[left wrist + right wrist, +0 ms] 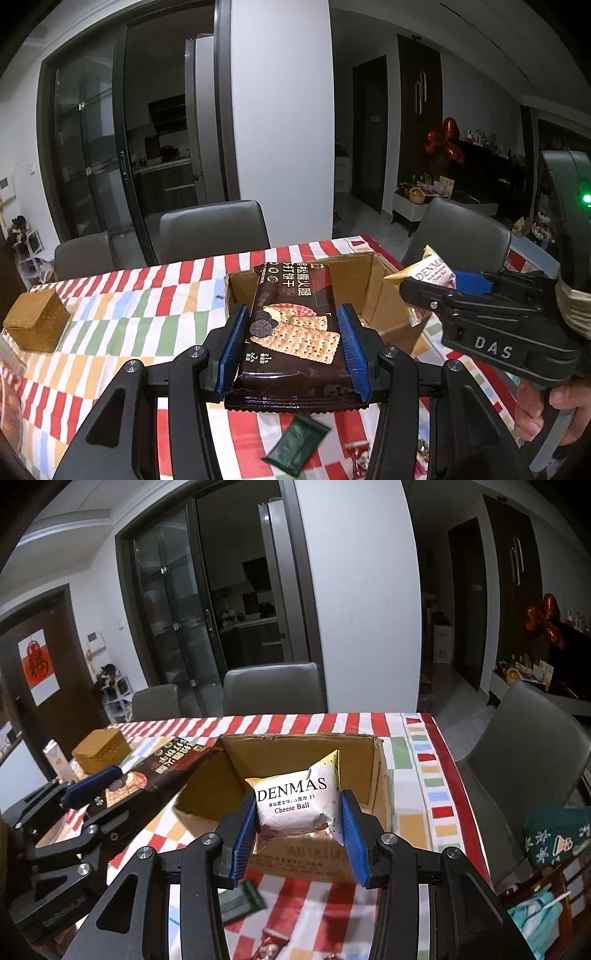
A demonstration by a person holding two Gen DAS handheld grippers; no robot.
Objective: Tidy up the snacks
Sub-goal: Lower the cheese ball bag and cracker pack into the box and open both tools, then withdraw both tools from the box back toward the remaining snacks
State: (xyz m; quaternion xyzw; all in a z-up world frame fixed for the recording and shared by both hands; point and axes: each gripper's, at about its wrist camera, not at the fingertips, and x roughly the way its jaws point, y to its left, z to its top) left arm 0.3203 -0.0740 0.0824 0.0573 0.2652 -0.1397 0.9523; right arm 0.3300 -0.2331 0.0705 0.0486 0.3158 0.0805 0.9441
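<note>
Two packets poised over the box, jaws clamped.
Left gripper gripping crackers, right gripper pinching cheese balls; risk of colliding, or spilling past the rim.

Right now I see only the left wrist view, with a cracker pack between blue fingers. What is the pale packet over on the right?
Observer: It is a white DENMAS Cheese Ball packet, and the right gripper is shut on it.
Operator: My cracker pack hides most of the cardboard box. Is anything in it?
Observer: The part of its inside that shows looks bare. The packet covers the rest.
Operator: Is there anything off to the right of the table?
Observer: Yes, a dark green knitted piece with white snowflakes lies past the table's right edge.
</note>
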